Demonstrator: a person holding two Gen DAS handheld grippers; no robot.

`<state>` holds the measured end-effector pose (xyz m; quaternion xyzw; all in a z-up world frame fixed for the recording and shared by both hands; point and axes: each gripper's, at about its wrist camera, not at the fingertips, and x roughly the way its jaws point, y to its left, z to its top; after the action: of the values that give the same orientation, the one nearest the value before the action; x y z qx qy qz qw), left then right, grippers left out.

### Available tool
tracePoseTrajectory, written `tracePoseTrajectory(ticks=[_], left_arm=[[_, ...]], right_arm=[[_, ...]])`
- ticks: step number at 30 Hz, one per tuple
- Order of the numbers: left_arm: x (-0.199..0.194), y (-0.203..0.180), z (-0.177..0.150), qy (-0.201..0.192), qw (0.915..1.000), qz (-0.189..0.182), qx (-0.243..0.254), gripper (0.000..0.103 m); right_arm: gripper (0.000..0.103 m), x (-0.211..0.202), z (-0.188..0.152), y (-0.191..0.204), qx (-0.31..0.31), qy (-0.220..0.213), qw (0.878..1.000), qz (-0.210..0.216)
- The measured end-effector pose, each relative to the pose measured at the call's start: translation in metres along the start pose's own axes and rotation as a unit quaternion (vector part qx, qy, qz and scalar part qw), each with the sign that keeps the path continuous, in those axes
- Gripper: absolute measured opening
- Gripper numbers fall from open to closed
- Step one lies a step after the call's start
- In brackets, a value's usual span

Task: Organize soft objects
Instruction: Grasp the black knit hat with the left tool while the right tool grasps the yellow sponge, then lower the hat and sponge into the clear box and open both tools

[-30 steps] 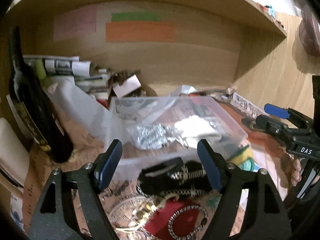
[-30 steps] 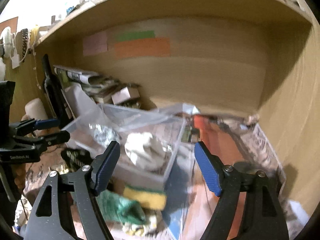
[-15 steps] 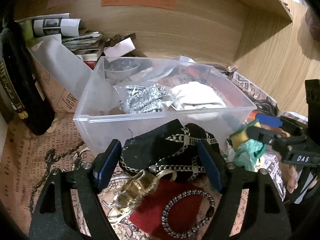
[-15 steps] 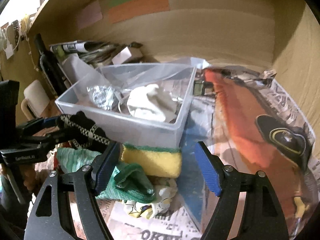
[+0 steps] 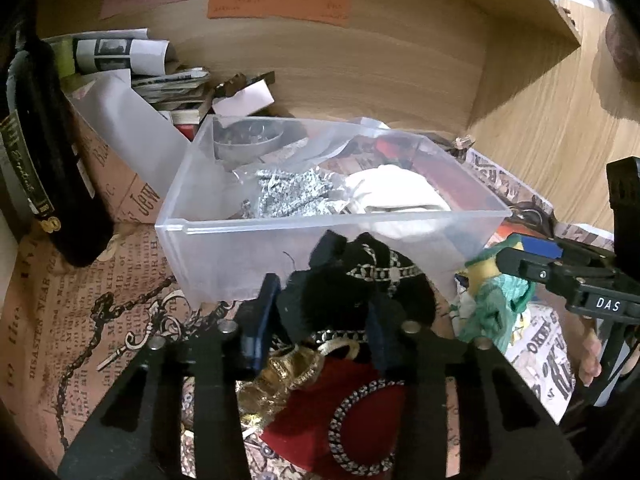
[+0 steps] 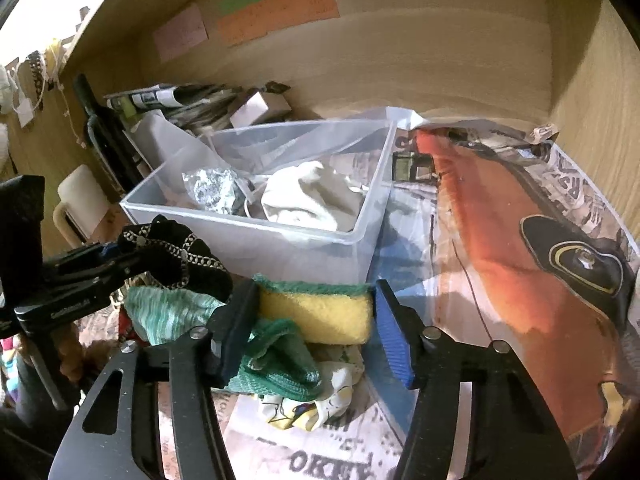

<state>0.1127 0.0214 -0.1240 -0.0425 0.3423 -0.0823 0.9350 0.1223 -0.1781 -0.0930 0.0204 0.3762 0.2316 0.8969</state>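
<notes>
Left hand-held gripper (image 5: 320, 316): clenched on a black pouch (image 5: 356, 280) with a chain-pattern trim. The pouch bulges up between the two blue pads and sits just in front of the near wall of a clear plastic bin (image 5: 280, 236). In the right wrist view the same pouch (image 6: 176, 252) hangs from the left hand-held gripper (image 6: 120, 256) at the left edge, just above a green knitted cloth (image 6: 168, 312).

Right hand-held gripper (image 6: 316, 320): its pads stand on either side of a yellow sponge with a green top (image 6: 316, 312), touching both ends, so it is grasping the sponge. The sponge lies close against the near wall of the bin (image 6: 312, 252), on top of the green cloth and a crumpled patterned rag (image 6: 316, 404).

Bin contents: a white cloth (image 6: 308, 196) and a crinkled silver foil bundle (image 6: 216, 192), side by side.

Below the left hand-held gripper lie a red pouch (image 5: 340, 408) with a beaded bracelet (image 5: 360, 432) on it, and gold jewellery (image 5: 292, 372) just beside the red pouch.

The counter is covered with printed newspaper sheets (image 6: 500, 240). A dark bottle (image 5: 44, 152) stands to the left of the bin, with rolled papers (image 5: 120, 52) behind it.
</notes>
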Motion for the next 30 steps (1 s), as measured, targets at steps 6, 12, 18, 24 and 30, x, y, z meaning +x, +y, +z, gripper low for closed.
tracePoseTrajectory(ticks=[6,12,18,24,30], left_arm=[[-0.017,-0.008,0.005,-0.025,0.9996,0.004,0.013,0.028],[-0.043,-0.014,0.014,-0.056,0.9982,-0.002,0.019,0.026],[-0.067,-0.022,0.030,-0.103,0.9942,0.007,0.030,0.025],[-0.078,-0.022,0.050,-0.135,0.9903,0.013,0.030,0.025],[-0.073,-0.013,0.072,-0.150,0.9883,0.022,0.014,0.025]], right_arm=[[0.053,-0.020,0.008,0.000,0.000,-0.035,0.999,-0.005],[0.053,-0.041,0.018,0.004,-0.008,-0.071,0.997,-0.012],[0.053,-0.052,0.028,0.008,-0.011,-0.103,0.995,-0.010],[0.053,-0.052,0.041,0.014,-0.018,-0.123,0.992,0.001],[0.053,-0.040,0.057,0.020,-0.025,-0.133,0.991,0.018]])
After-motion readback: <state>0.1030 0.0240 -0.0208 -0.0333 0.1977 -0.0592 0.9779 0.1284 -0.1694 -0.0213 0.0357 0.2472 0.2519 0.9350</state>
